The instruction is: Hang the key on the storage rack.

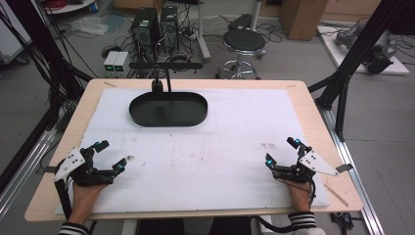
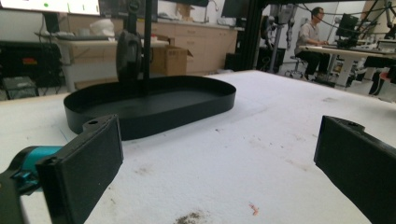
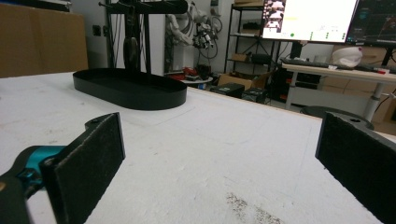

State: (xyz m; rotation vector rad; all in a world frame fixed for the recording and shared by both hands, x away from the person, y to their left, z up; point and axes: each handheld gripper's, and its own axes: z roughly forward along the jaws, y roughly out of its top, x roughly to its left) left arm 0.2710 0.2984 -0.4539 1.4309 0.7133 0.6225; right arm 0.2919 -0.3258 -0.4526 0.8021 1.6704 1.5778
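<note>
The left gripper [image 1: 107, 155] rests near the front left corner of the white mat [image 1: 235, 142], its jaws spread wide and holding nothing; the black oval tray [image 1: 168, 108] lies ahead of it and a little to its right, well apart. That tray is the landmark here: a shallow, matte, thin-walled dish with rounded ends, its long axis running across the table, left to right. A slim black post [image 1: 168, 84] with a crossbar on top rises from its far side, and something dark and rounded hangs by the post. The mat around the tray looks soft and faintly stained. The right gripper [image 1: 281, 152] sits front and right of the tray, also spread wide and empty, and farther from it. By my judgement, the left hand is the nearer one for any reach toward the tray.
</note>
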